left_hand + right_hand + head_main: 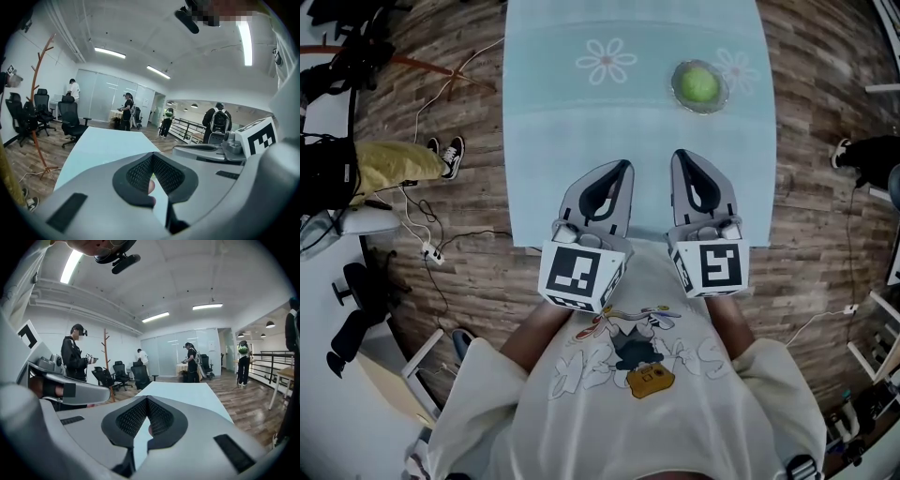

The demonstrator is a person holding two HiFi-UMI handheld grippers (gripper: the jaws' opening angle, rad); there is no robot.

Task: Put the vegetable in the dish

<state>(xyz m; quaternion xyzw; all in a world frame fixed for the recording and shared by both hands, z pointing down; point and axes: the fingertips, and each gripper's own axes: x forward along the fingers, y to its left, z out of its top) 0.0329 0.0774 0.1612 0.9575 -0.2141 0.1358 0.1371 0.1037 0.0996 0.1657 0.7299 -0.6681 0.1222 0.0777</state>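
Green vegetable [697, 84] lay inside the dish [722, 97]. Well short of the dish, left gripper [623, 167] and right gripper [679, 156] had jaws together, empty. Task likely finished: best hold both clear of the dish.

Left tongs [153, 159] closed, tips meeting, nothing between them. Pale desk [101, 150] ahead. Right tongs [206, 151] alongside.

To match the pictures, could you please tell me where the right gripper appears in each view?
Head view: right gripper, centre-right, over the table's near edge.
Left gripper view: gripper far right, marker cube showing.
Right gripper view: gripper across the bottom, jaws shut.
Shared landmark: pale blue table.
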